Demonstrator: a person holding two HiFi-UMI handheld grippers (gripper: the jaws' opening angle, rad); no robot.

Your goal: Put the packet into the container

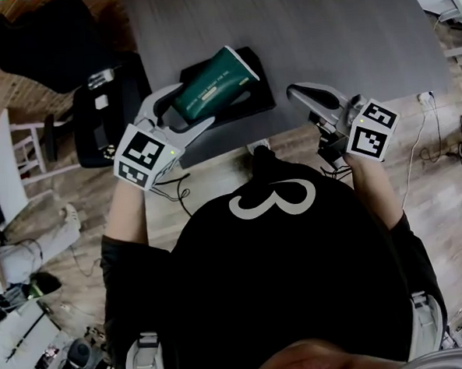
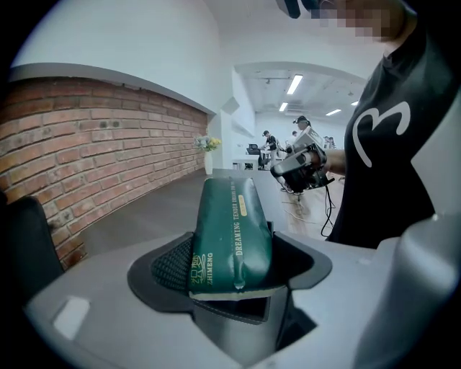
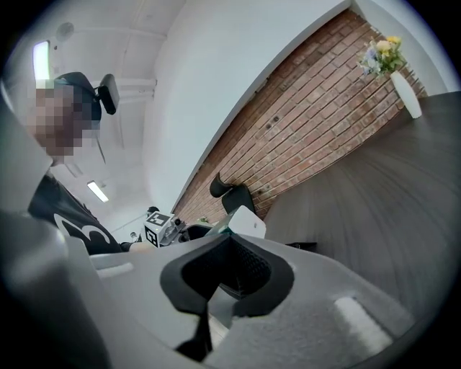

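**Packet pinched in the left claw, lined up over the container**

The left claw (image 1: 193,106) is clamped on the near end of the green packet (image 1: 217,81), with a dark pad pressing each broad side. The left gripper view shows the packet running straight out from the claw toward 12 o'clock.

In the head view, the packet's long axis runs from about 8 o'clock to 2 o'clock. It lies over the black container (image 1: 259,102), which sits on the grey counter (image 1: 323,34) near its front edge. Packet and container look roughly aligned, and most of the packet falls within the container's outline. I cannot tell from these views whether the packet already rests on the container floor or hangs just above it.

The right claw (image 1: 297,94) is off at 3 o'clock from the container. Its pads are pressed together with nothing between them, and it is clear of both things.

The left claw carries the load, so the coming move is its own. Judging from the overlap, that move is probably a short lowering along the present line and then a release, not a sideways shift.
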